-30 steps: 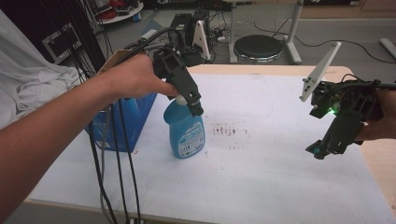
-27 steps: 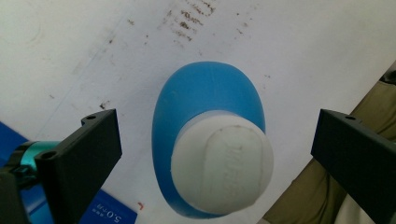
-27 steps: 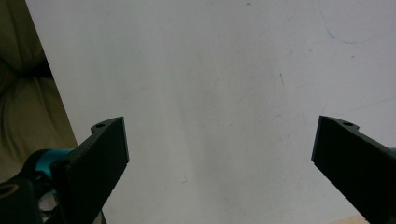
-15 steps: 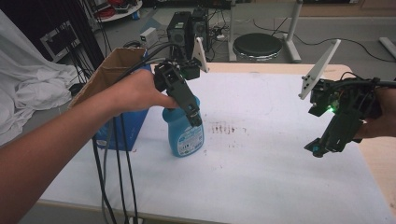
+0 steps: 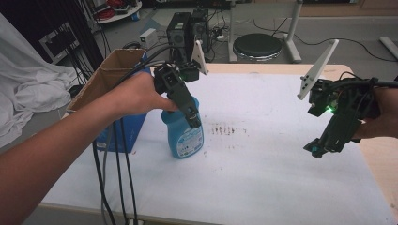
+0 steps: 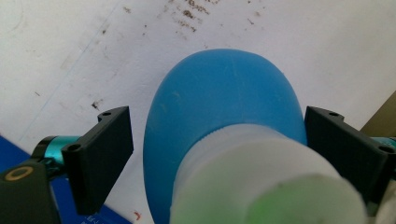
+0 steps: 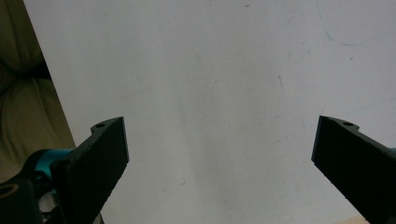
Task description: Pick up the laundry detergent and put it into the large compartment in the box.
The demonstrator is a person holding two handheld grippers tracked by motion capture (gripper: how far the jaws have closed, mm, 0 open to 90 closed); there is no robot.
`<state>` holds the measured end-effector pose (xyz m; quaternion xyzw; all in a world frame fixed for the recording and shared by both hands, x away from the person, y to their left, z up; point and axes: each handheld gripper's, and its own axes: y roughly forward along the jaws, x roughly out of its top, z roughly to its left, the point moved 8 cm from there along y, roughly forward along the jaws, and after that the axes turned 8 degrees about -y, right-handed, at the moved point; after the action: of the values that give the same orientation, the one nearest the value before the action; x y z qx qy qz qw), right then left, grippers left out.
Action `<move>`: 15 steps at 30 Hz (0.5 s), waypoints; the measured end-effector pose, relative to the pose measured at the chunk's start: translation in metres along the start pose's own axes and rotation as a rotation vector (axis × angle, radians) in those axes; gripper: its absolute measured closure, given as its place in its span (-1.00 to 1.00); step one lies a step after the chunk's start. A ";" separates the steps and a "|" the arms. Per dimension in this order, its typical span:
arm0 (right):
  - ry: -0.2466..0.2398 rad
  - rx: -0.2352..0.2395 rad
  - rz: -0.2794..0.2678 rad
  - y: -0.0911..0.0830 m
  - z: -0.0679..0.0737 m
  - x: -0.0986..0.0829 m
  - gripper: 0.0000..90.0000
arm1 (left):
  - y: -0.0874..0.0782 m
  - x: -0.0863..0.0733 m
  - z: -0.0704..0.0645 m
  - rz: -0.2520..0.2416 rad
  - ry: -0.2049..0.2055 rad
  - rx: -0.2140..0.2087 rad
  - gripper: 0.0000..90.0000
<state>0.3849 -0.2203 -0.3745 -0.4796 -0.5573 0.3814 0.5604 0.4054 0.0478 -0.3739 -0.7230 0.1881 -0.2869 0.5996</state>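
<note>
Blue spray bottle point(image 5: 183, 133) upright near tabletop's point(image 5: 263, 187) left edge, left gripper point(image 6: 215, 140) wide open astride its neck, not clamping, right gripper point(image 5: 324, 145) wide open, empty, above right edge.

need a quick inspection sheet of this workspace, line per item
surface: white table sheet, brown specks near its middle
job's things: blue bottle upright, white cap
clutter: open cardboard box with blue side at the left edge
grippers: left gripper straddles the bottle's neck, a gap showing at one jaw; right gripper held above bare sheet, jaws wide apart
cables: black cables hang over the front left edge
surroundings: round stool, computer tower, white cloth
</note>
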 end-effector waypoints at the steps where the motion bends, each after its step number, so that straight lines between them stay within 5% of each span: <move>1: 0.002 0.000 0.001 0.000 0.000 0.000 -0.93 | 0.000 0.000 0.000 0.001 0.000 0.000 -0.74; 15: -0.003 -0.004 -0.003 0.001 -0.001 0.001 -0.93 | 0.001 0.001 0.000 -0.005 0.003 0.007 -0.50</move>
<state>0.3862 -0.2190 -0.3747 -0.4792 -0.5595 0.3801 0.5593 0.4057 0.0472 -0.3746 -0.7210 0.1862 -0.2902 0.6011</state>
